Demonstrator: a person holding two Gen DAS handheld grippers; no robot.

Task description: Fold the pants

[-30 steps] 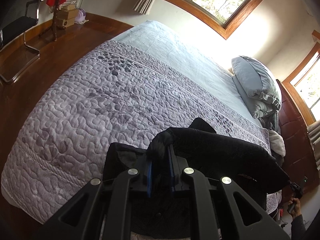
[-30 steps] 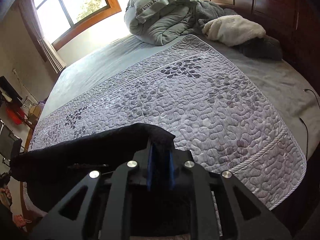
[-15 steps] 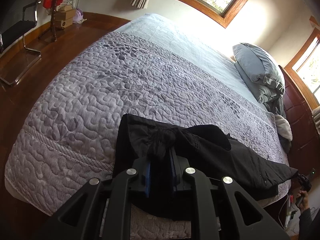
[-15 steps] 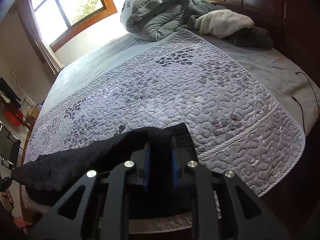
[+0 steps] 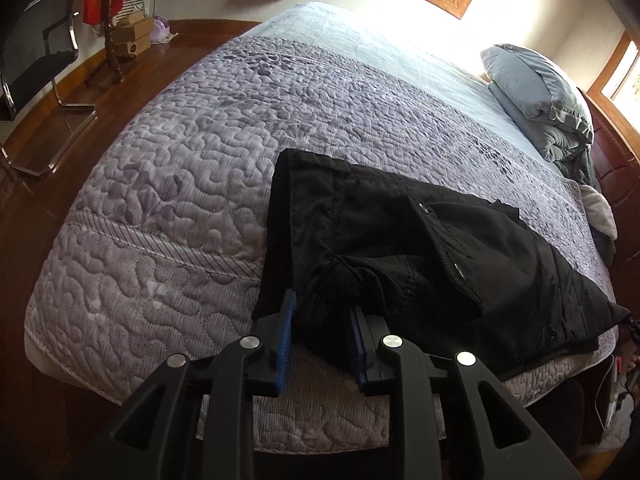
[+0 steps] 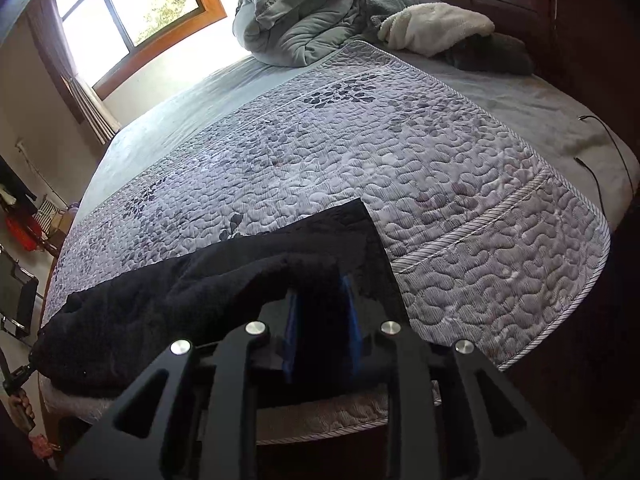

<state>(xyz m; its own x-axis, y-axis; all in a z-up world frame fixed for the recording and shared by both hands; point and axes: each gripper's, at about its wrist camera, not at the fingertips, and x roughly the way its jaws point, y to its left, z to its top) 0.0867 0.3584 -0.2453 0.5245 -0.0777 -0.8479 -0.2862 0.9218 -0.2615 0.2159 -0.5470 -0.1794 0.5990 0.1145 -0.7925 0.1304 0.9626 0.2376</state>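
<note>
One pair of black pants (image 5: 420,248) on the bed, near edge, and that's the only garment laid out there. Two claws on view: the left claw (image 5: 322,334) and the right claw (image 6: 320,322), one per camera, each with two blue pads. Two snap buttons show on the pants flap (image 5: 442,240) in the left view. One quilted bedspread (image 6: 420,168) covers one bed. At the far end, one grey folded duvet (image 6: 304,20), one cream fleece blanket (image 6: 436,26) and one dark grey blanket (image 6: 492,54). One black cable (image 6: 612,148) far right. One window (image 6: 132,12) in the right view. One black chair (image 5: 36,36) far left, three stacked cardboard boxes (image 5: 132,36) beside it.
</note>
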